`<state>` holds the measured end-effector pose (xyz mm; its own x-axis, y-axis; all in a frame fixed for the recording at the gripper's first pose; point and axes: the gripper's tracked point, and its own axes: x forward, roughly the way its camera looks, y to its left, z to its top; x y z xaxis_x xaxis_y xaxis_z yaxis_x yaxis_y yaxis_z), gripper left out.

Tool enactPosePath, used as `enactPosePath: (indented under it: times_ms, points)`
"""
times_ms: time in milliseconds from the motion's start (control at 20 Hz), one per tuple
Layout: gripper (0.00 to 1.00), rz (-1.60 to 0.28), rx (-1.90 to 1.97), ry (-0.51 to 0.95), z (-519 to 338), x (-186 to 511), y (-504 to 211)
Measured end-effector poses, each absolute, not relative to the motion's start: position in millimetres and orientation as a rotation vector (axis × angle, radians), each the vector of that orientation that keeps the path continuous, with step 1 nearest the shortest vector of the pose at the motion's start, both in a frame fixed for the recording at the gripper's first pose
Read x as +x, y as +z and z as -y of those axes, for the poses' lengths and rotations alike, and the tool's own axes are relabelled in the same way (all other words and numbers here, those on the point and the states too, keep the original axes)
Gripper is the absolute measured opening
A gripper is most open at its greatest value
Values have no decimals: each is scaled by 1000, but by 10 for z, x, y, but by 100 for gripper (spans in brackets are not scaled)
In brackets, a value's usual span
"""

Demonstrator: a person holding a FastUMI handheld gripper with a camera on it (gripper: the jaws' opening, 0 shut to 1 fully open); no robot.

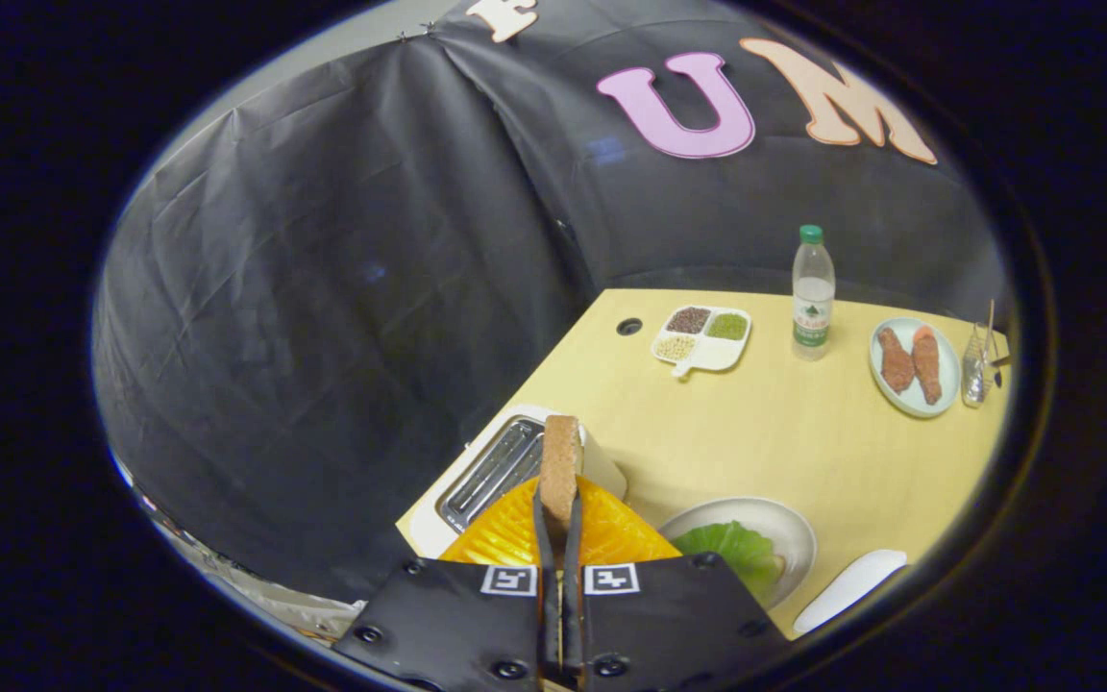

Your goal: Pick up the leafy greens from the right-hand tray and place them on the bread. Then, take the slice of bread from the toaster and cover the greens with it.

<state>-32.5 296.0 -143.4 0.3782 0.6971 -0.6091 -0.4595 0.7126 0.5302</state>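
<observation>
Bread slice (560,461), brown and grainy, stands on edge, clenched between both fingers of the tongs (559,524), above the white toaster (496,471) and an orange ridged tray (611,533). Around them spreads the pale yellow counter (765,432). Leafy greens (738,550) lie on a white plate (789,533) just right of the tongs. Farther off stand a plate of fried pieces (913,366), a divided dish of beans (702,338) and a green-capped bottle (812,293), its label unreadable.

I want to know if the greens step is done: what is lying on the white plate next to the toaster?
A green leaf lies on the white plate. Whether bread sits under it is hidden by the leaf. The gripper holds a bread slice upright above the toaster.
</observation>
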Motion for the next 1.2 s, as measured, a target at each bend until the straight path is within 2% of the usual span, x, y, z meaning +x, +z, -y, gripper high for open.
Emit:
enactPosePath:
  times_ms: [1200]
  points:
    - [7,-1114,376,547,-2212,-541,-2596]
